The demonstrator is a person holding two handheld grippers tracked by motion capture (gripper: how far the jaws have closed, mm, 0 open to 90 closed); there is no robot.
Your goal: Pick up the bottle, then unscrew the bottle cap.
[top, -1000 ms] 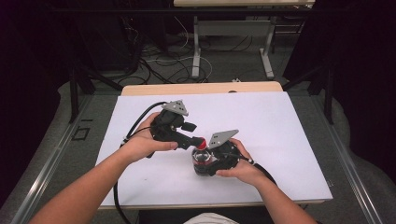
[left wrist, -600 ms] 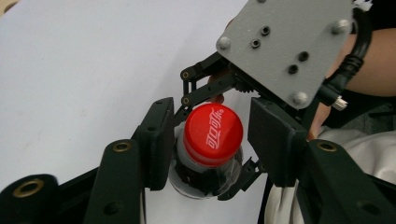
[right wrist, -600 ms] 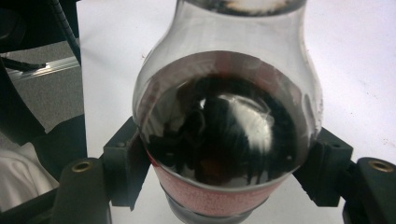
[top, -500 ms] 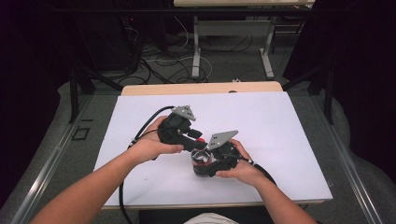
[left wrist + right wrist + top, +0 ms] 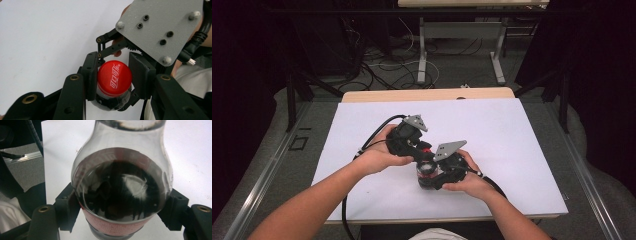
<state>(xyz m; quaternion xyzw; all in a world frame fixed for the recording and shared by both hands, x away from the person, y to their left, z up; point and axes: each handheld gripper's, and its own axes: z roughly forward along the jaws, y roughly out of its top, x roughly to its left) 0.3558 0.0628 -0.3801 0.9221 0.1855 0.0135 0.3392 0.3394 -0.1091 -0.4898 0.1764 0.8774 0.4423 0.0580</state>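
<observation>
My left gripper (image 5: 113, 75) has just closed on the red cap (image 5: 114, 78); my right gripper (image 5: 120, 220) clamps the bottle (image 5: 120, 195) below, steadying it for unscrewing.

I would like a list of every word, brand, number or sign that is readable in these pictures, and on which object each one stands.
"可口可乐" (Coca-Cola in Chinese script, white on red): on top of the red bottle cap, seen in the left gripper view.
Red label band around the bottle: its pattern is too blurred to read in the right gripper view.
No other readable text.
</observation>
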